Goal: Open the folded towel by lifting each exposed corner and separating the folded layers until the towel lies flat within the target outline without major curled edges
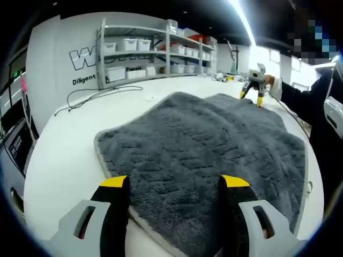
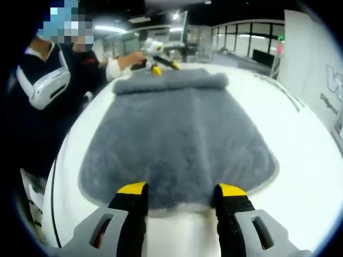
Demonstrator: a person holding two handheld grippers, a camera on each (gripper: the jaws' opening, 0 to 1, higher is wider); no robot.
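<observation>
A grey towel [image 1: 214, 155] lies spread across a white table [image 1: 64, 155], a person in dark clothing [image 2: 48, 91] at its edge. In the left gripper view, the left gripper [image 1: 174, 184] hangs over the towel's near hem at 6 o'clock, jaws wide apart and gripping nothing; the right gripper [image 1: 252, 88] appears at 1 o'clock at the towel's far edge. In the right gripper view, the right gripper [image 2: 181, 191] sits with jaws parted over the near hem, while the far edge at 12 o'clock is curled into a roll [image 2: 171, 81] beside the left gripper [image 2: 155, 56]. Shelving with bins [image 1: 155, 51] stands behind.
</observation>
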